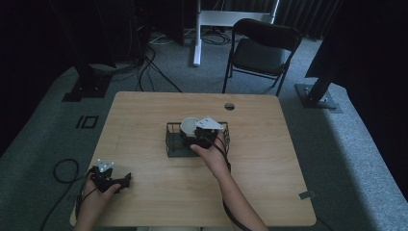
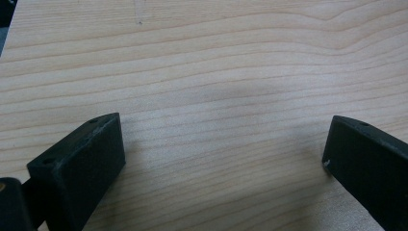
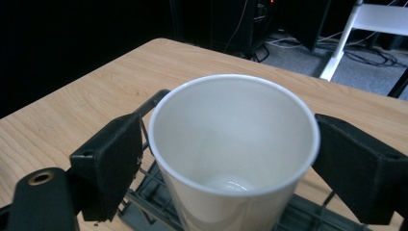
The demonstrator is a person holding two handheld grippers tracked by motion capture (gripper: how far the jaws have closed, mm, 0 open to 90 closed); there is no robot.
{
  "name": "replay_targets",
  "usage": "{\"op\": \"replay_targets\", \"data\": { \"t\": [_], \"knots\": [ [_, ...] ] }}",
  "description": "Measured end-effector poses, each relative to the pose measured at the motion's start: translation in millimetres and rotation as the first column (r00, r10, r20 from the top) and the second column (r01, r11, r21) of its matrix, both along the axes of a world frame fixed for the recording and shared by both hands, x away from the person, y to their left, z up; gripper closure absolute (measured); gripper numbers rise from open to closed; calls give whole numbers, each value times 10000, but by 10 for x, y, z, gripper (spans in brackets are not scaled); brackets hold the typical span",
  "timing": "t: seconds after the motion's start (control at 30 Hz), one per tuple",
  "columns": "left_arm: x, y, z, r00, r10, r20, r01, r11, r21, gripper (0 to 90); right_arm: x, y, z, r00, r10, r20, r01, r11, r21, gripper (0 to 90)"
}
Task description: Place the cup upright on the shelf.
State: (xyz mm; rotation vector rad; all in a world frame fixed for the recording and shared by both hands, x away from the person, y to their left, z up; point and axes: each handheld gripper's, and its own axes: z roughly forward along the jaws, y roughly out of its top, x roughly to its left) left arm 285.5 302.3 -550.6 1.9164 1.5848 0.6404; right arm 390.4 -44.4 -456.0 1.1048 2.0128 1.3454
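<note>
item: white paper cup [image 3: 233, 149], upright, empty, standing in or just above a dark wire basket [image 1: 174, 144] at the middle of the wooden table [image 1: 144, 120]. whether its base rests on the basket floor cannot be told, as the base is cut off in the right gripper view. holder: right gripper [image 3: 231, 159], one black jaw on each side of the cup wall below the rim, set against it, apparently clasping the cup. judged reason for the hold: a side grip below the rim keeps the cup vertical, as suits lifting it out of or lowering it into the basket. the high view shows the person's right hand [image 1: 211, 154] reaching over the near basket edge, covering much of the basket interior; the gripper's grey plate sits over part of the cup there. item: left gripper [image 2: 221, 159], jaws spread wide apart with nothing between them, over bare tabletop at the near left corner, held in the left hand [image 1: 96, 195], well apart from the basket, judged idle. remainder: folding chair [image 1: 262, 48] and stand legs beyond the table, dim and hard to make out; other basket contents, if any, not discernible.
</note>
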Motion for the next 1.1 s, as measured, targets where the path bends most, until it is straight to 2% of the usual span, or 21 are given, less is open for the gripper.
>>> {"op": "replay_targets", "data": {
  "t": [0.37,1.1],
  "knots": [
    [0,0,0,10000,-1,1,1,10000,7,13,-101,-117,18,9999,159,43,-160,9997,160,124],
    [0,0,0,10000,3,7,-3,10000,0,13,-318,-383,-42,9995,242,191,-243,9997,65,125]
  ]
}}
